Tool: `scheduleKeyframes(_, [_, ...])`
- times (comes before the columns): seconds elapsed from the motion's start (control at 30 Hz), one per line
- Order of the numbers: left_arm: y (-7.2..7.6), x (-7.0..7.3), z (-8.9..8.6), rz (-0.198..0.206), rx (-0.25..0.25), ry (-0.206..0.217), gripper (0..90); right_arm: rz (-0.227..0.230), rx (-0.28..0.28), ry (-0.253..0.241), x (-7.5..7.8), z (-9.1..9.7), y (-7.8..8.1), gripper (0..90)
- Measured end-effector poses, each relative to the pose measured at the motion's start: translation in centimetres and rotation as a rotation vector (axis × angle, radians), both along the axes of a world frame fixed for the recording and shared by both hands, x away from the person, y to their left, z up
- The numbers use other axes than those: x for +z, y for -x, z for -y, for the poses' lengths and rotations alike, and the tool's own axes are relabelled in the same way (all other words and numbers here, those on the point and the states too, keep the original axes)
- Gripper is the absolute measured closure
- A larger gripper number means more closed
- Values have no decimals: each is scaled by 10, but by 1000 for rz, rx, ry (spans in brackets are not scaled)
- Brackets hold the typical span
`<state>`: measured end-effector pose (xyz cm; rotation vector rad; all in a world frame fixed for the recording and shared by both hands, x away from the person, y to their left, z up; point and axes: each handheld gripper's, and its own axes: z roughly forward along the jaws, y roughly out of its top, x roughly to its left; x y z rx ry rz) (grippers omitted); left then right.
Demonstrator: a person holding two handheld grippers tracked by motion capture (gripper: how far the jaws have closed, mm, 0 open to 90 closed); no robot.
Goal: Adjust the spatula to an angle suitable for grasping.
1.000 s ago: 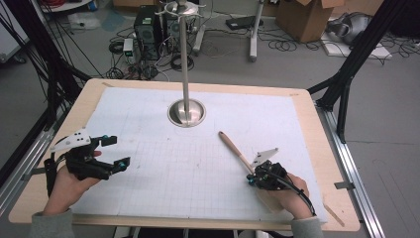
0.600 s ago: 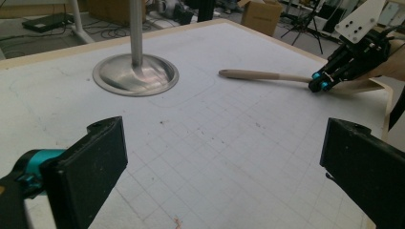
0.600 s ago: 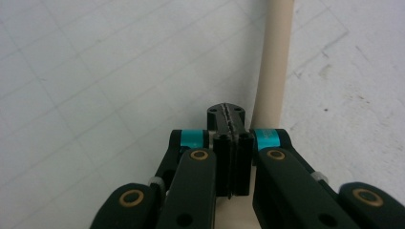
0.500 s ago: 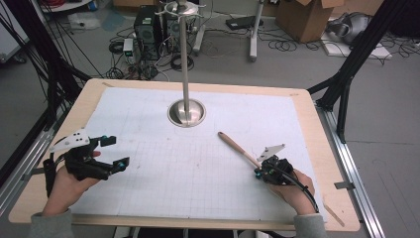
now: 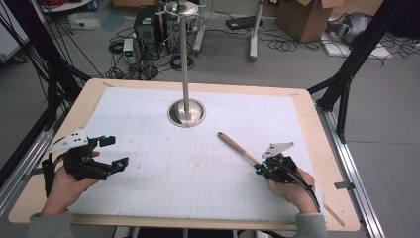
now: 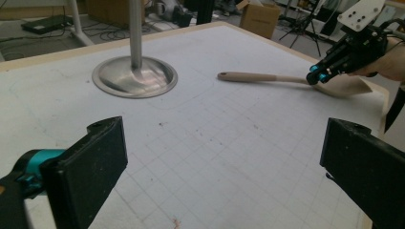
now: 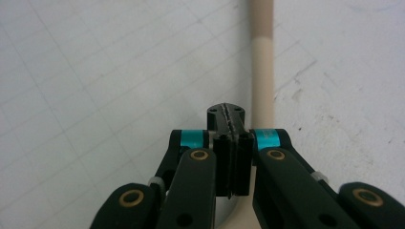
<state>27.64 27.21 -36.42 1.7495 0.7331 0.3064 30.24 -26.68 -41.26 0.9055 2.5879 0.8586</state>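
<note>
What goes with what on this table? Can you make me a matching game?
Things:
1. left gripper
2. right gripper
3. wooden spoon
4. metal stand

States:
A. lying flat on the white mat
B. jaws wide open
C. upright, with a round shiny base
D. jaws pressed together

Pairs: 1-B, 2-D, 3-A, 4-C
</note>
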Motion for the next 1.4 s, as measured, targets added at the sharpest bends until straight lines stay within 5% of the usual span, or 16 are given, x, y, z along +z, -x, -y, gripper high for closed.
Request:
scheduleKeyframes(0.33, [1, 1, -1, 3, 3, -1, 25, 56, -21, -161, 15, 5, 7, 897])
scheduleKeyframes(0.47, [2, 1, -3, 3, 9, -1, 25, 63, -40, -215, 21, 6, 8, 711])
scheduleKeyframes(0.83, [4, 3, -8, 8, 17, 7, 25, 143, -51, -217, 38, -1, 14, 344])
scheduleKeyframes(0.97, [3, 2, -7, 4, 16, 6, 25, 158, -51, -282, 42, 1, 16, 264])
scheduleKeyframes(1.13, [4, 2, -7, 7, 16, 7, 26, 164, -37, -328, 45, 2, 19, 252])
scheduleKeyframes(1.4, [5, 1, -7, 5, 21, -1, 25, 162, -35, -315, 42, 3, 16, 251])
